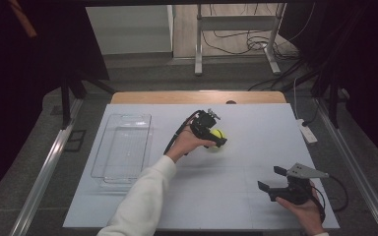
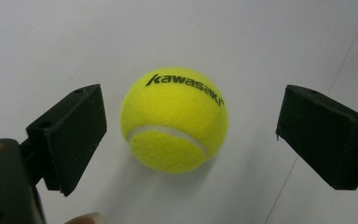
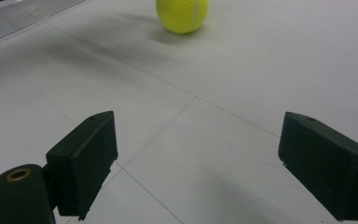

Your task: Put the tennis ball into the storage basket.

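At frame centre in the high view, the left gripper (image 1: 215, 138) hangs over the tennis ball (image 1: 217, 134) on the desk (image 1: 256, 125); right gripper (image 1: 274, 183) rests lower right, well apart, fingers released. Left gripper view: ball (image 2: 174, 122) sits between spread fingers (image 2: 72, 135), untouched, nearer the left one. Right gripper view: ball (image 3: 182, 15) far off, top centre.
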